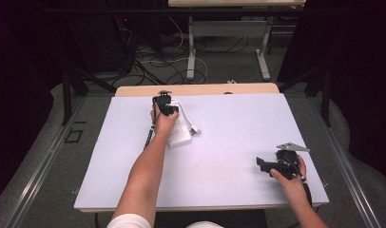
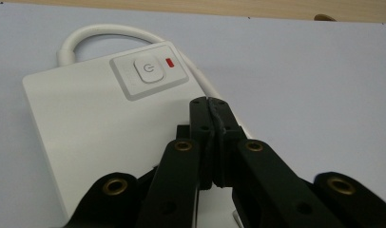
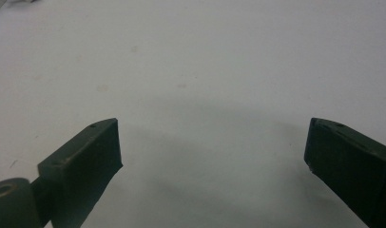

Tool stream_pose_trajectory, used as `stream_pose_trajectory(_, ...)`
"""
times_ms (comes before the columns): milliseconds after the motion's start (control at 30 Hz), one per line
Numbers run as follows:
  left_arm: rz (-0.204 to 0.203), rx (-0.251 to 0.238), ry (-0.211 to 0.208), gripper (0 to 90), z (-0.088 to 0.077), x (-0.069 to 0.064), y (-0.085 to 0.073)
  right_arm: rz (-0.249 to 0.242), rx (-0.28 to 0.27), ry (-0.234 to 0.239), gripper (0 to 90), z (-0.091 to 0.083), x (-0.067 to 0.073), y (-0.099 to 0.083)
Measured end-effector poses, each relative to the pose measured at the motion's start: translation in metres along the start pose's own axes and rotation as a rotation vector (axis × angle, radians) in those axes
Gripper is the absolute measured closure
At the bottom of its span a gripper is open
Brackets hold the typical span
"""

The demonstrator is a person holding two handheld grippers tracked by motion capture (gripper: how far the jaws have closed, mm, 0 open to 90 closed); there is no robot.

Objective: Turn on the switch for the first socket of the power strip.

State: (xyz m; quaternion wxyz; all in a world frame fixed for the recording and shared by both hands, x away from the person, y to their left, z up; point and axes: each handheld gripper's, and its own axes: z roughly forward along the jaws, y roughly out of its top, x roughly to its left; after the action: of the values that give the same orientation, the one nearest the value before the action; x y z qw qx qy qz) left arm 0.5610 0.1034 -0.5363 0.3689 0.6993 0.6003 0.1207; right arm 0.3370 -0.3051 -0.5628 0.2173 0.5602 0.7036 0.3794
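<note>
Hovering over flat white plastic power strip (image 2: 101,128) at far left of pale surface (image 1: 229,142): left claw (image 2: 211,107), pressed together, empty. Right claw (image 3: 212,152) spread apart, well apart, near right edge.

The power strip (image 1: 179,129) lies on the table (image 1: 229,142) at ten o'clock of centre; its cable (image 1: 191,121) runs along its three o'clock side.

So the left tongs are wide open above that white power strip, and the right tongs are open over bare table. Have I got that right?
Not quite. The left tongs are shut, their jaws pressed together with nothing between them, as the left gripper view shows. They do hang over the white power strip, short of its button. The right tongs are indeed open over bare table.
</note>
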Motion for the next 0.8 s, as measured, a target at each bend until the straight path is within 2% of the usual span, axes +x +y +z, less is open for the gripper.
stream_pose_trajectory(433, 0.017, -0.01, 0.008, 87.6, -0.004, -0.004, 0.0, -0.002, -0.001, -0.001, 4.4, 0.0, 0.0, 0.0)
stream_pose_trajectory(800, 0.025, -0.01, -0.011, 76.4, -0.012, -0.004, 0.003, -0.012, -0.002, -0.004, 4.4, 0.0, 0.0, 0.001)
